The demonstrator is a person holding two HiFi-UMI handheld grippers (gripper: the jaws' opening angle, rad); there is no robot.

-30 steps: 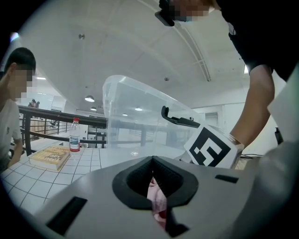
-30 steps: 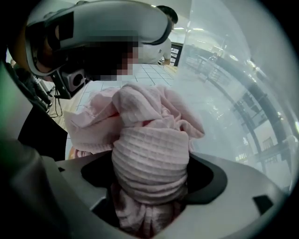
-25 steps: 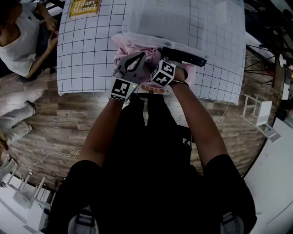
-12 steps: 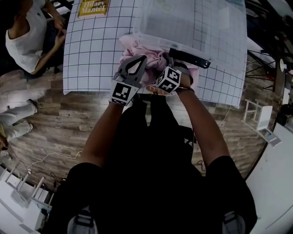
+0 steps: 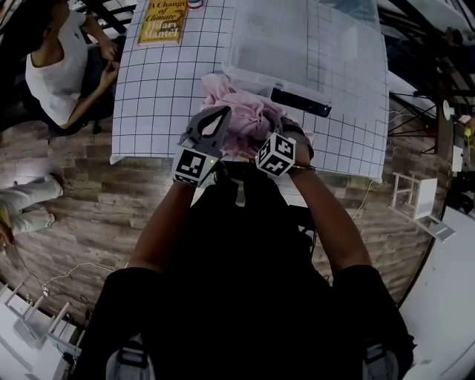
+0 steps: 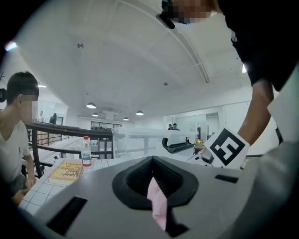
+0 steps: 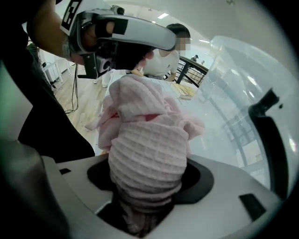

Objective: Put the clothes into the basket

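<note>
A pink waffle-knit garment (image 5: 245, 119) lies bunched at the table's near edge, against the clear plastic basket (image 5: 297, 37) with its black handle (image 5: 300, 102). My left gripper (image 5: 221, 111) is at the garment's left side, shut on a thin fold of pink cloth (image 6: 157, 205). My right gripper (image 5: 277, 133) is at its right side, jaws buried in the fabric. In the right gripper view a thick wad of the garment (image 7: 147, 154) fills the jaws, which are shut on it. The basket wall (image 7: 243, 88) rises just to the right.
The table wears a white grid cloth (image 5: 156, 89). A yellow book (image 5: 165, 12) and a bottle (image 6: 86, 150) stand at its far left. A seated person (image 5: 59, 67) is beside the table's left end. White stands (image 5: 415, 193) are on the wood floor at the right.
The pink garment is more gathered between the two grippers and sits a little nearer the table's front edge. Both grippers stay on it, and the right one has drawn slightly toward me.
</note>
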